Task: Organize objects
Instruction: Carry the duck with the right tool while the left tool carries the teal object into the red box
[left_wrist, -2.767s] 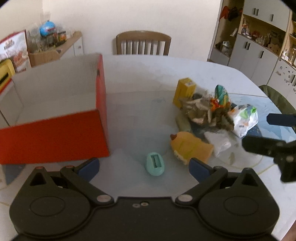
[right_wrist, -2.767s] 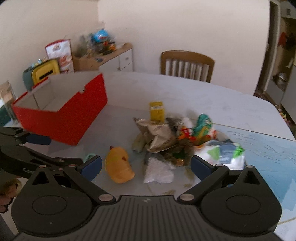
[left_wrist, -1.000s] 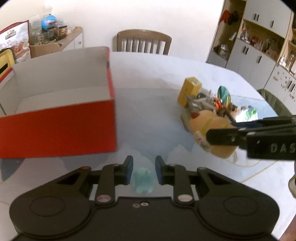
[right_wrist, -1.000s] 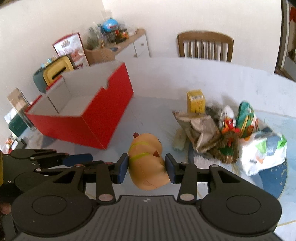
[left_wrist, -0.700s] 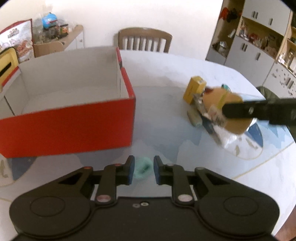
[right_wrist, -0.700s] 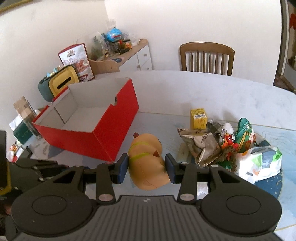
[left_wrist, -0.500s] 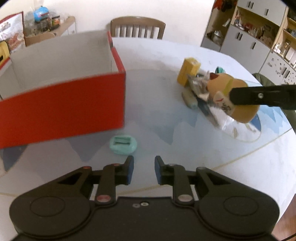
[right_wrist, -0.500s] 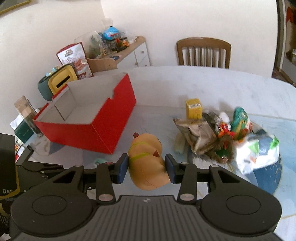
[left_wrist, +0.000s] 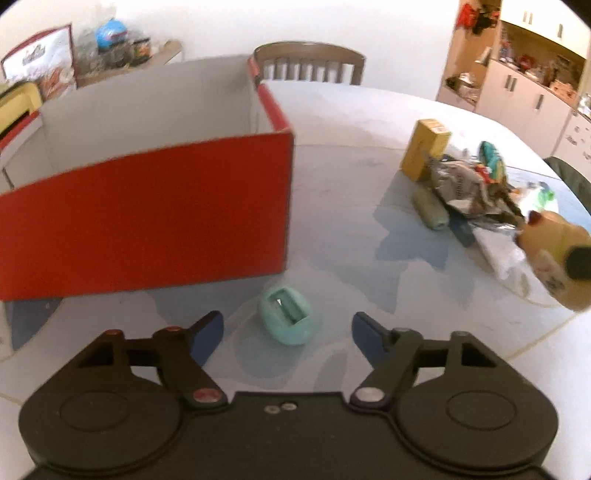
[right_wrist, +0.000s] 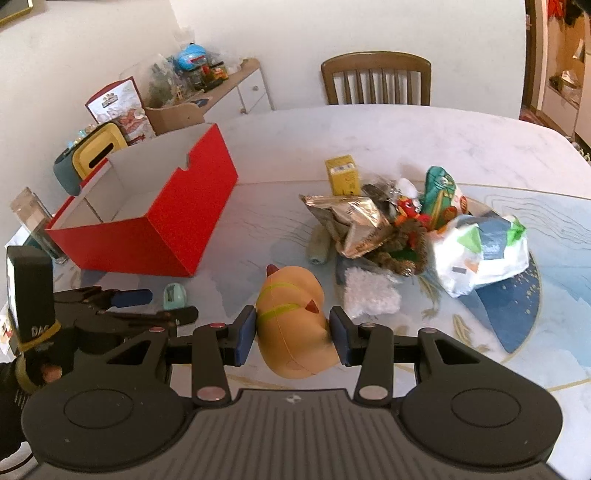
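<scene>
A small mint-green oval case (left_wrist: 288, 320) lies on the table just ahead of my left gripper (left_wrist: 287, 328), which is open with the case between and slightly beyond its blue pads. The same mint-green case (right_wrist: 174, 295) shows in the right wrist view beside the left gripper (right_wrist: 140, 306). My right gripper (right_wrist: 292, 332) is shut on a yellow-orange plush toy (right_wrist: 293, 325), held above the table; the plush toy (left_wrist: 554, 254) appears at the right edge of the left view. An open red cardboard box (left_wrist: 147, 206) stands left, its white inside showing nothing; the red box (right_wrist: 147, 225) also shows in the right view.
A heap of snack packets (right_wrist: 362, 221), a yellow carton (right_wrist: 342, 180), a white-green bag (right_wrist: 480, 251) and white fluff (right_wrist: 369, 295) lies on a blue mat (right_wrist: 509, 306) at right. A wooden chair (right_wrist: 376, 77) stands behind the table. Cabinets (left_wrist: 524, 81) line the far right.
My left gripper lost the mint-green case, which now lies on the table, and its jaws have opened wide. The right gripper keeps hold of the plush toy and has drifted slightly.
</scene>
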